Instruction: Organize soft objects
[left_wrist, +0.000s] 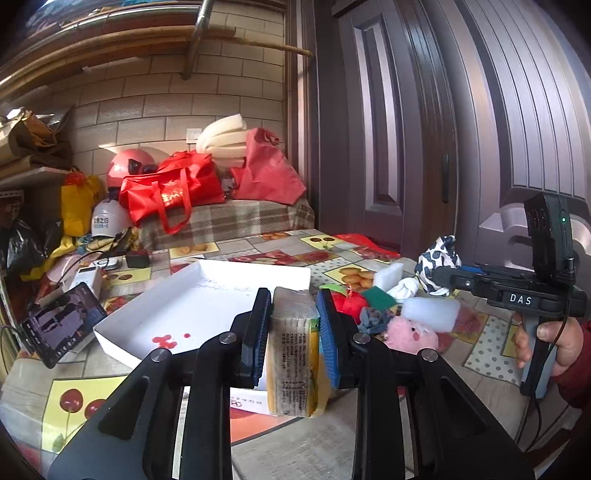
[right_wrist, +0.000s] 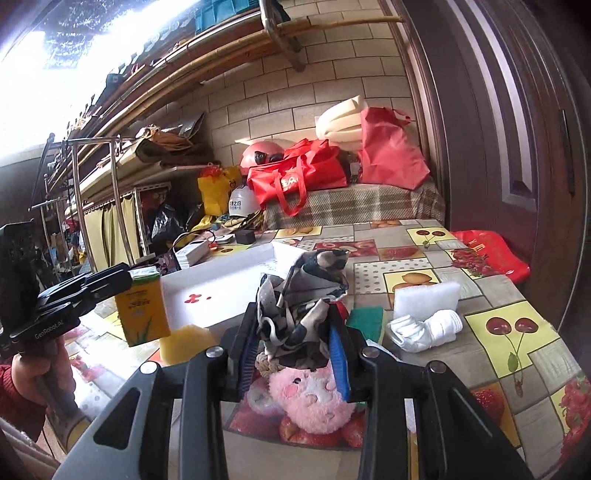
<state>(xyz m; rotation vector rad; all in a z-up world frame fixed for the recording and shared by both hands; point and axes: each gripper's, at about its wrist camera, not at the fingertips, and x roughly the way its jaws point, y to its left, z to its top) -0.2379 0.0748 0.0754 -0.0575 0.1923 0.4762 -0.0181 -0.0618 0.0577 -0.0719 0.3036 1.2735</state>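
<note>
Closest to my left camera, the left gripper (left_wrist: 293, 332) has its jaws clamped on a yellow tissue pack (left_wrist: 293, 350), lifted clear of the surface (left_wrist: 258, 454). Just beyond and left of those jaws lies the white tray (left_wrist: 207, 306), bare but for some red spots.

On the right side, the right gripper (right_wrist: 293, 343) pinches a black-and-white patterned cloth (right_wrist: 303, 295), bunched upward between the jaws. Below them sits a pink plush toy (right_wrist: 314, 402); to their right, a white rolled sock (right_wrist: 424, 332) and a white foam block (right_wrist: 426, 299).

I judge both picks as made and the carry to the tray as the step in hand. Next I need to bring each load over the tray, low inside its rim, then loosen the jaws one after the other so the two grippers don't collide.
</note>
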